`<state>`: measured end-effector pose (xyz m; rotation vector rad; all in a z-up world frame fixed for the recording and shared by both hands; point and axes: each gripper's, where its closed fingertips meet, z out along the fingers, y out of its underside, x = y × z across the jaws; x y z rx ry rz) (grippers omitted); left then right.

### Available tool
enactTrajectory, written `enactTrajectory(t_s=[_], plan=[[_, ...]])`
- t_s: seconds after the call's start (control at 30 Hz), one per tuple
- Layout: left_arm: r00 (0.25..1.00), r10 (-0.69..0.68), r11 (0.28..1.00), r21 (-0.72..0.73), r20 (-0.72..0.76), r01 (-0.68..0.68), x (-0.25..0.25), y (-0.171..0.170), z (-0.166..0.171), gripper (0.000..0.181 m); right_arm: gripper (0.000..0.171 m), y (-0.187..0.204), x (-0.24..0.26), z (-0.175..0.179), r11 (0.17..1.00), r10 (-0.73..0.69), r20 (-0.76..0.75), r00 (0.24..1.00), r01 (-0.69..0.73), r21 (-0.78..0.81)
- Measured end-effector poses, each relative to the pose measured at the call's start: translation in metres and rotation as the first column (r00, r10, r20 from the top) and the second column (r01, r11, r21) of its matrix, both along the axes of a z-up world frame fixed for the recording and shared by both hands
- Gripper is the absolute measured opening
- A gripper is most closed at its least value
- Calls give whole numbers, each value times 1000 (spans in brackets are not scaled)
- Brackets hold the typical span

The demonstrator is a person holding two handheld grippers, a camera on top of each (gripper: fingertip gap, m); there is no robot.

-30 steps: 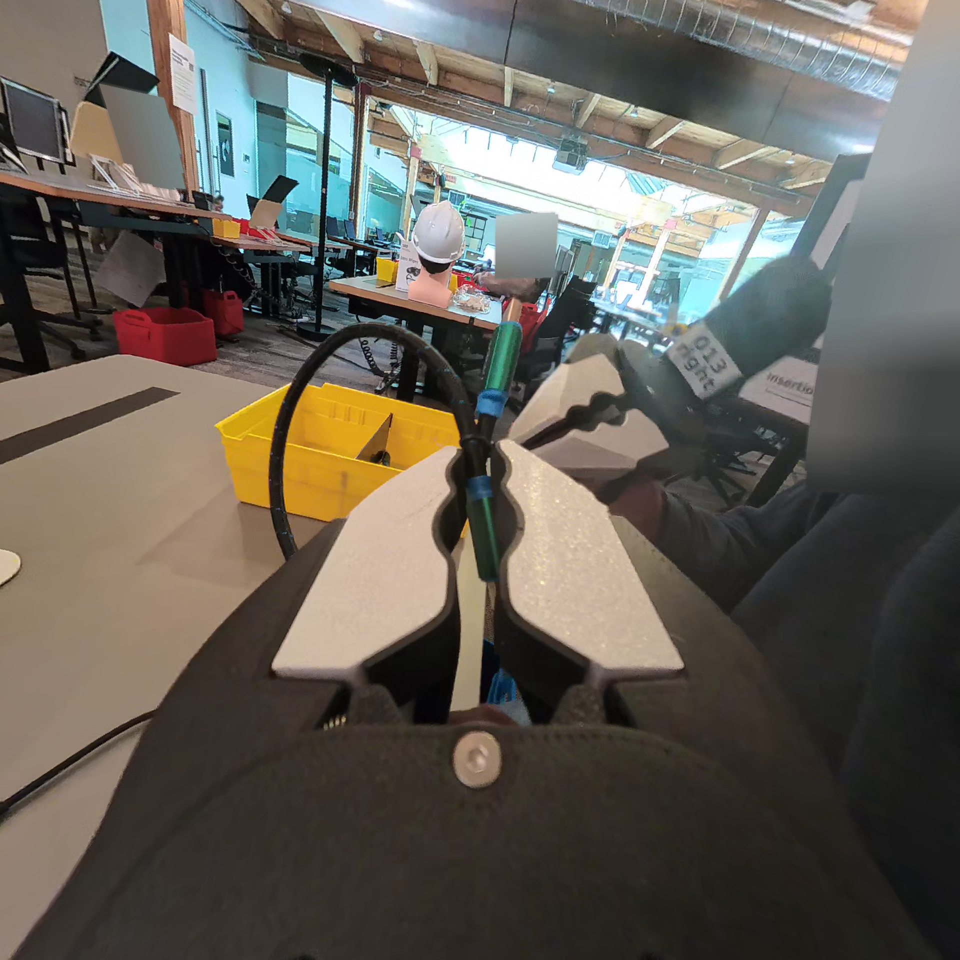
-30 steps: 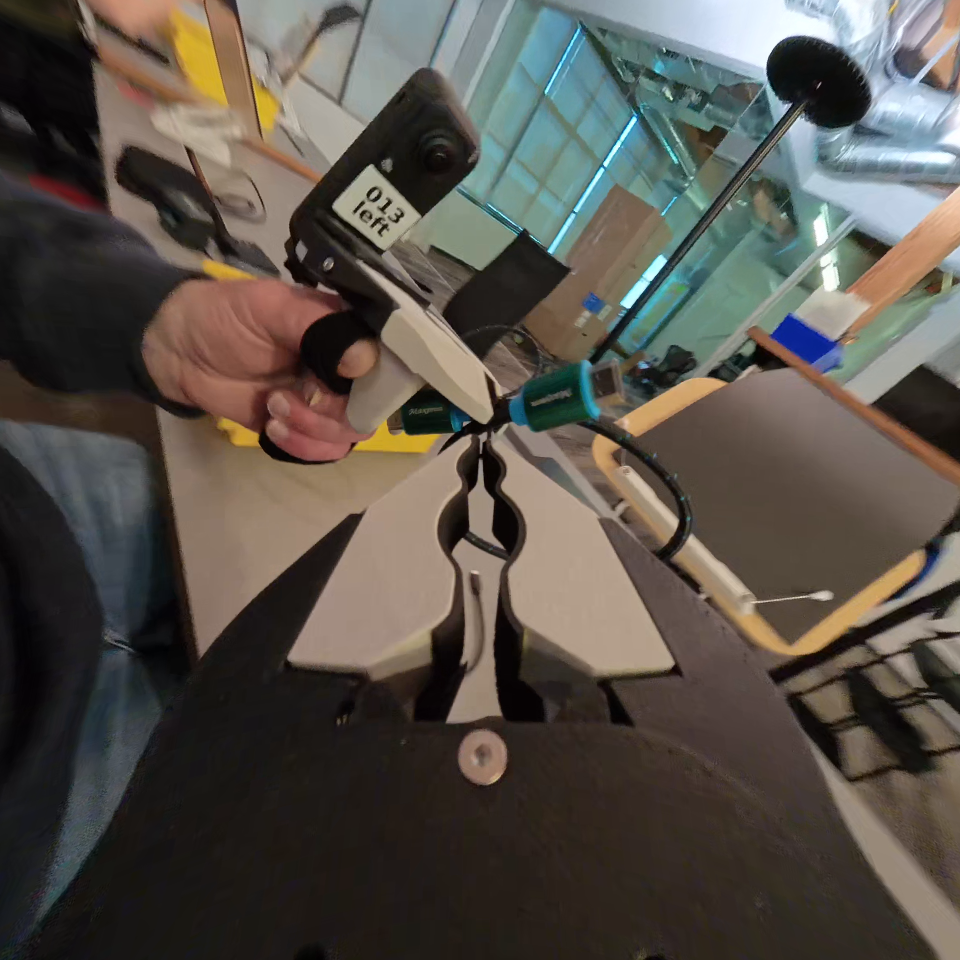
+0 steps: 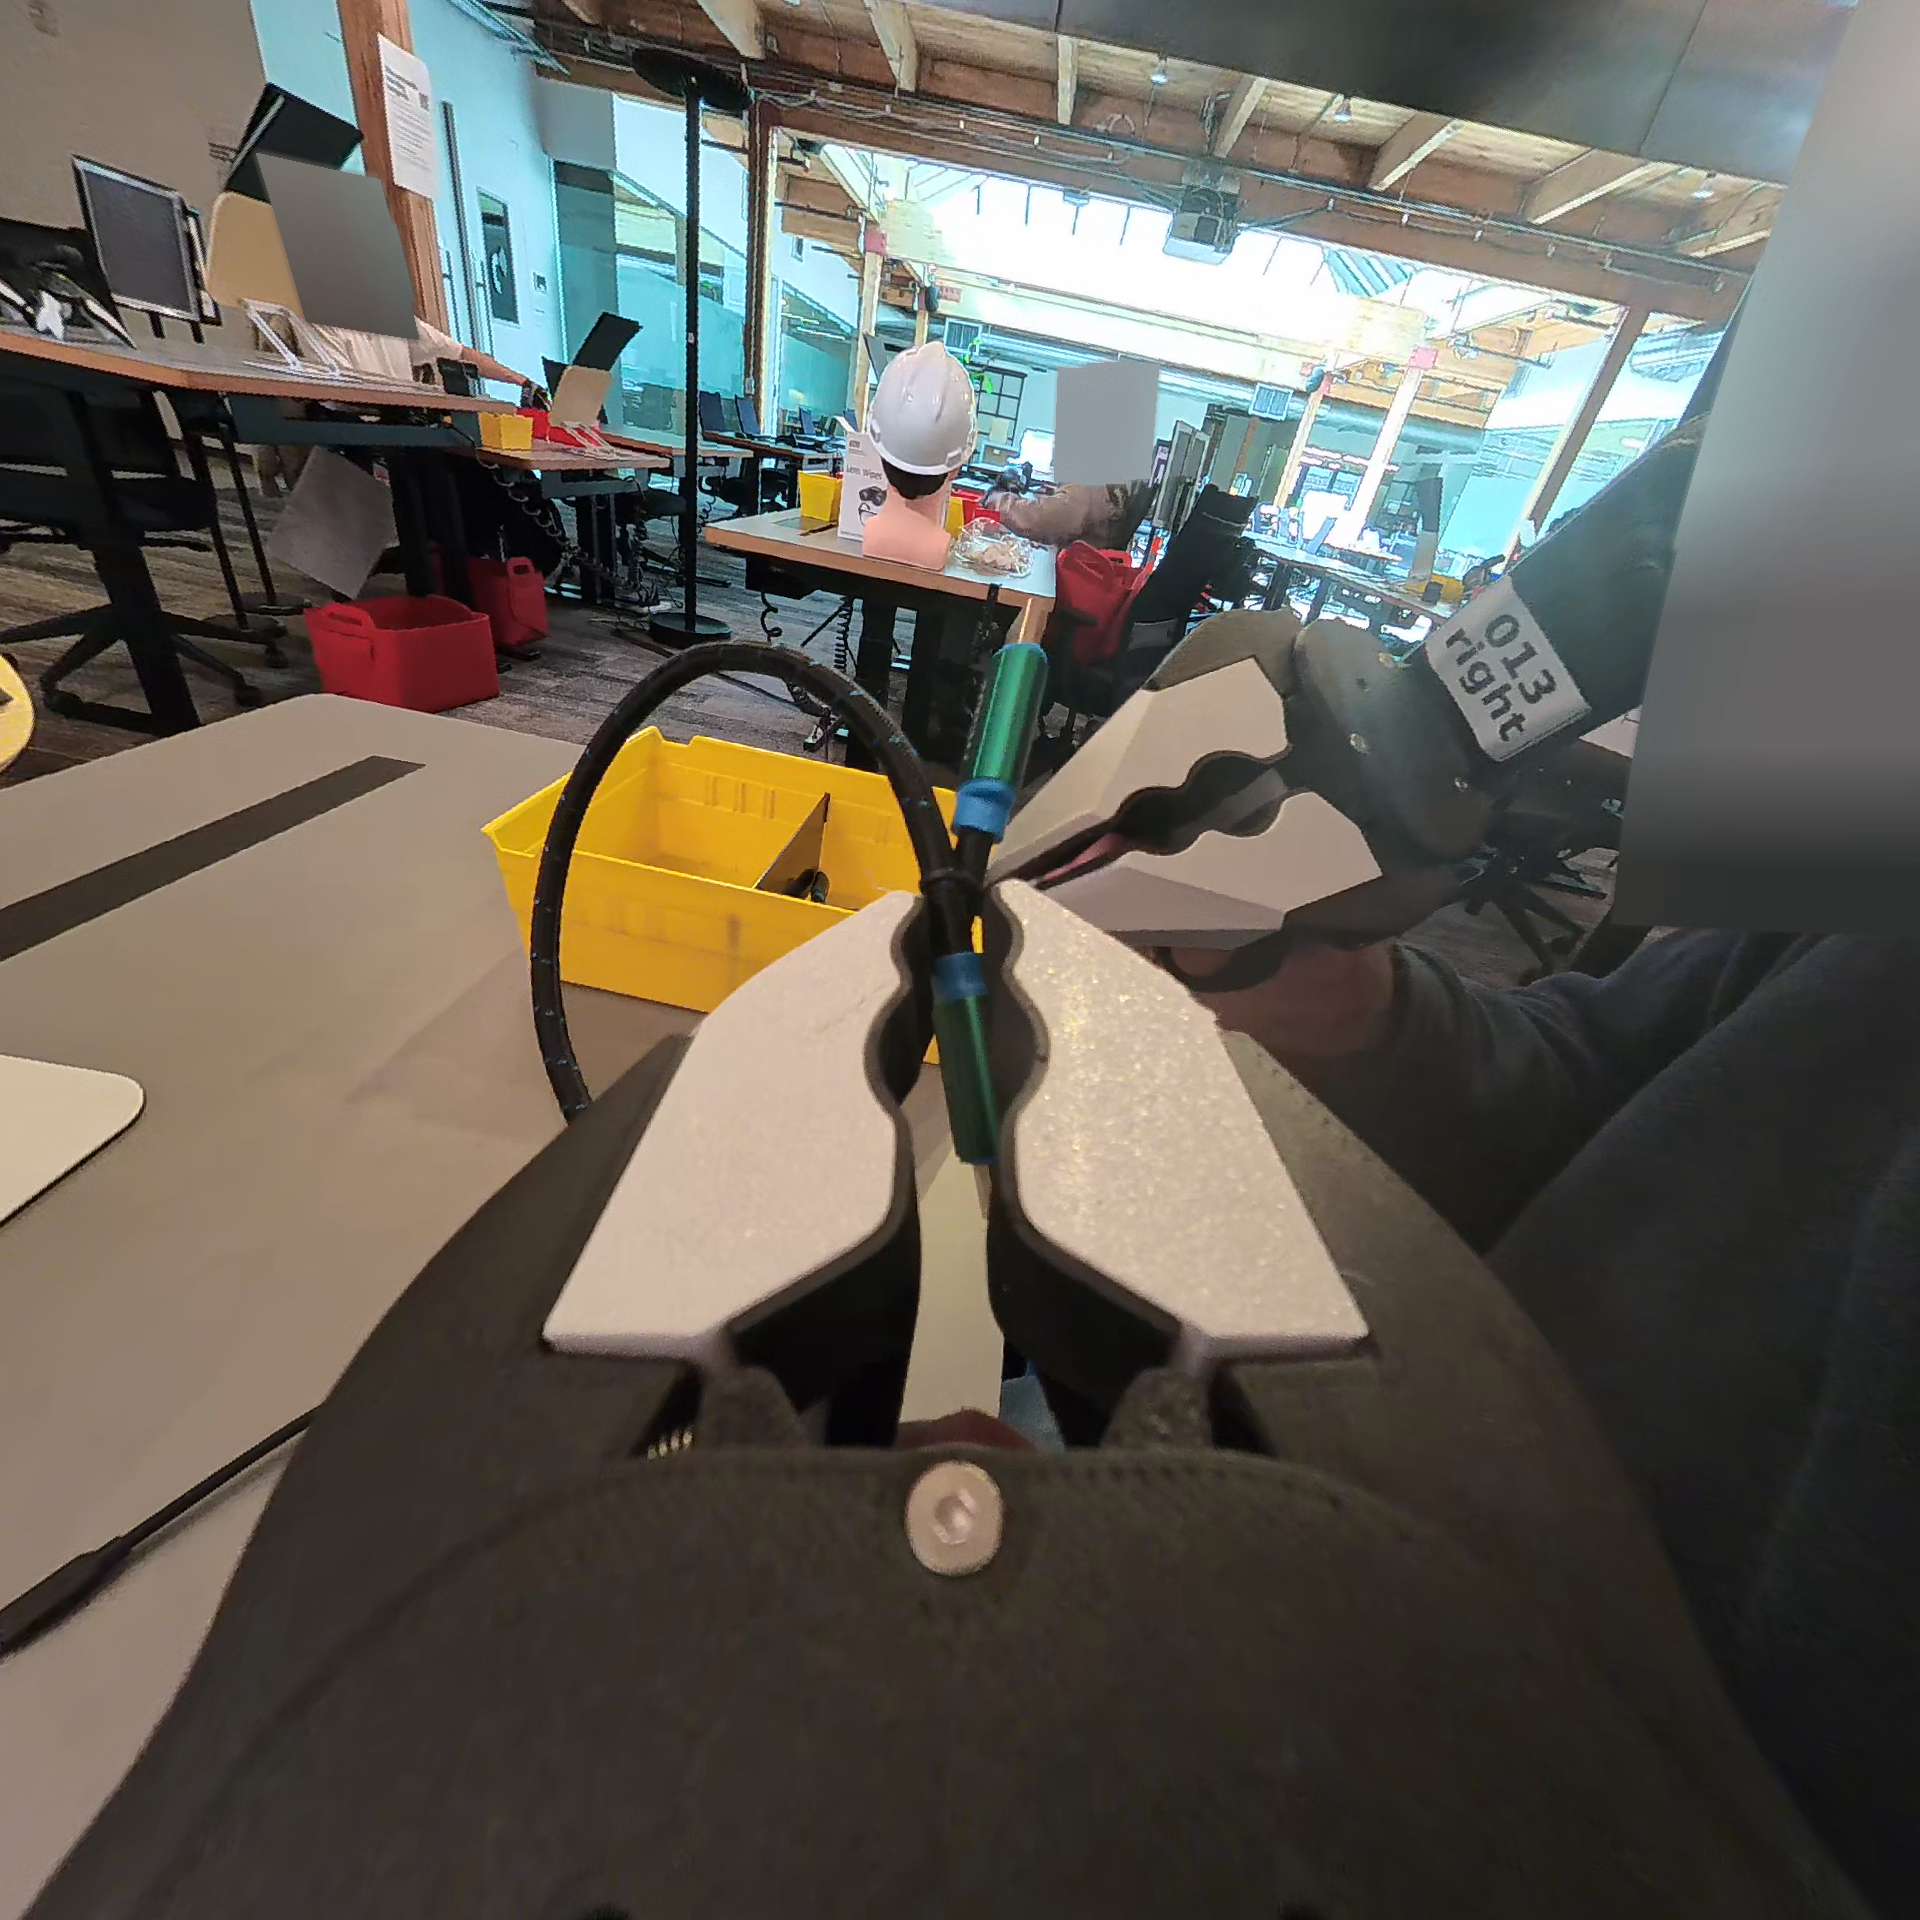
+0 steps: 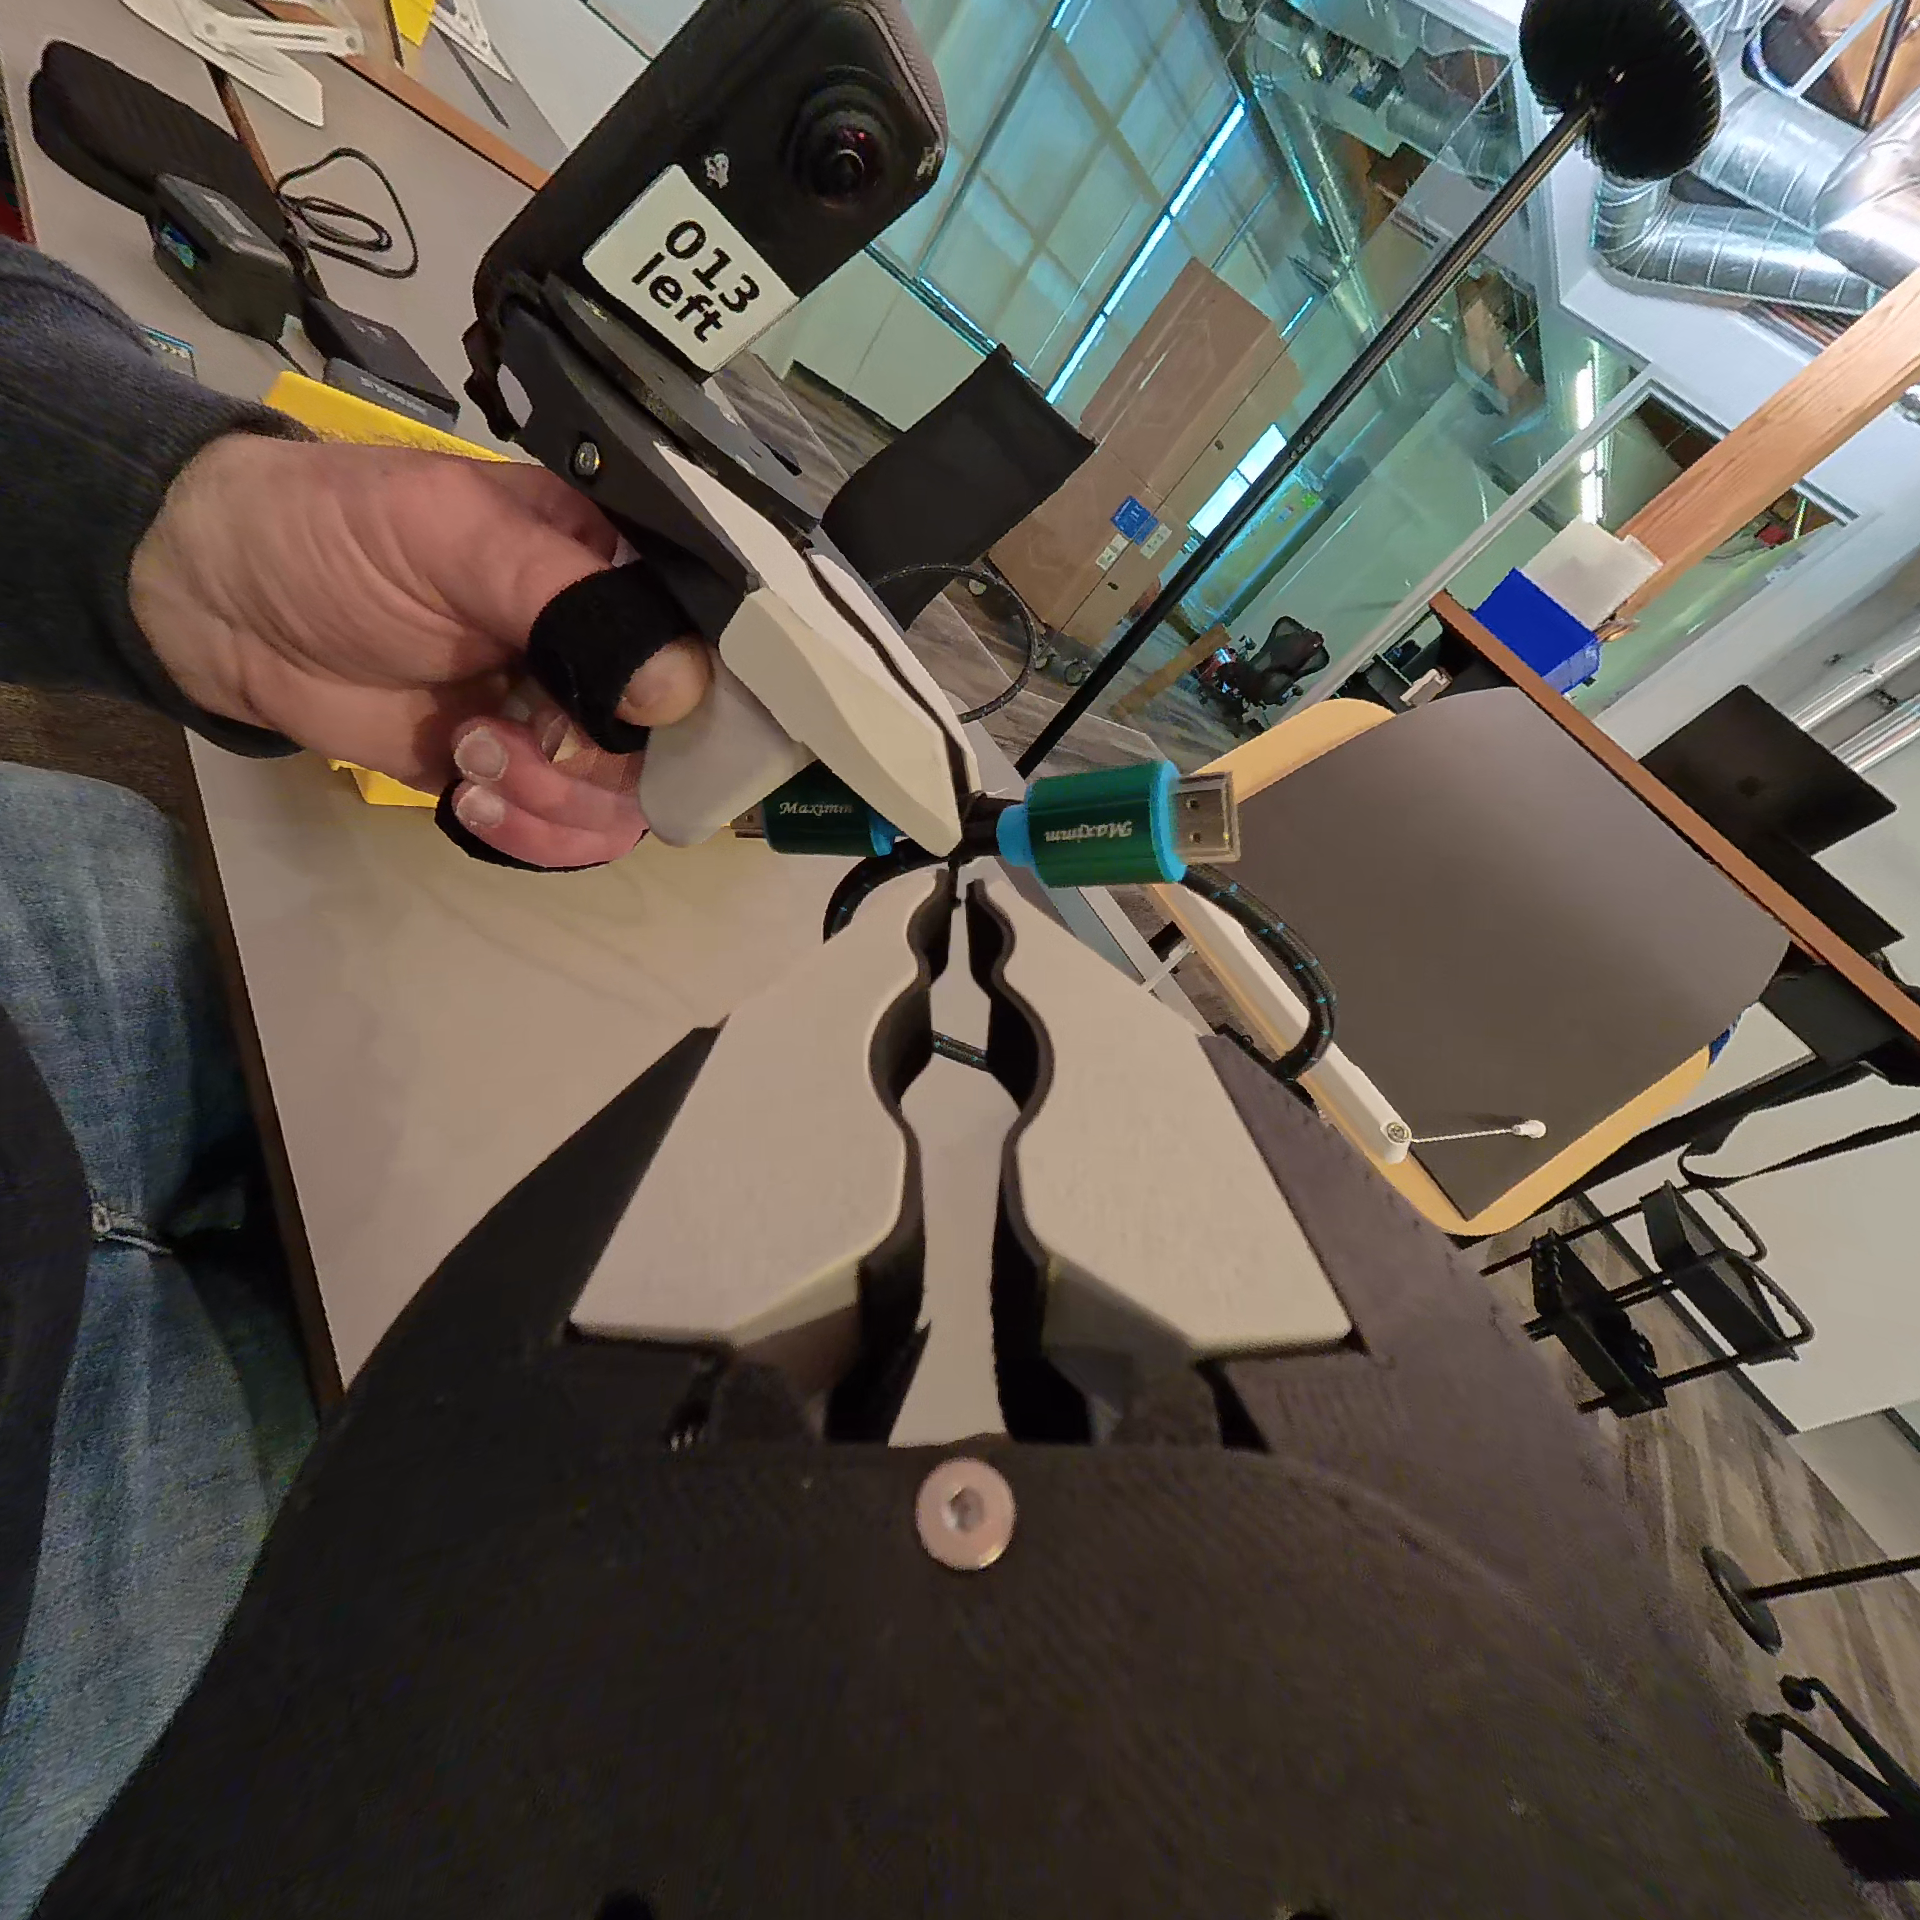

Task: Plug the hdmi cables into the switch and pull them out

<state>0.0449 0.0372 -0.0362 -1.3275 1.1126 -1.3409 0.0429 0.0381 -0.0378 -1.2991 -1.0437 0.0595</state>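
A black braided HDMI cable [image 3: 582, 862] with two green plugs is held up over the grey table [image 3: 260, 987]. My left gripper [image 3: 956, 904] is shut on it, with one green plug [image 3: 964, 1049] lying between its fingers and the other green plug [image 3: 1003, 717] sticking out beyond the tips. My right gripper [image 4: 956, 894] is shut, its tips meeting the cable just behind the outer plug [image 4: 1101, 831]. It also shows in the left wrist view [image 3: 1003, 862]. The left gripper [image 4: 951, 831] shows in the right wrist view, held by a hand [image 4: 364, 613].
A yellow bin [image 3: 623, 894] stands on the table behind the cable loop. Small black boxes [image 4: 384, 358] with a thin cable lie farther along the table. A thin black cable [image 3: 104, 1558] lies at the near left edge. A chair [image 4: 1507, 935] stands to the right.
Both grippers keep their hold on the cable. The left gripper sits slightly higher and nearer in the right wrist view; otherwise little has moved.
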Motion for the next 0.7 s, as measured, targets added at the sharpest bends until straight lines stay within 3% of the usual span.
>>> enactTrajectory(t_s=[0.7], plan=[[1000, 8, 1000, 19, -6, -8, 0, 0, 1, 8, 0, -2, 0, -3, 997, 32, -34, 999, -34, -74]])
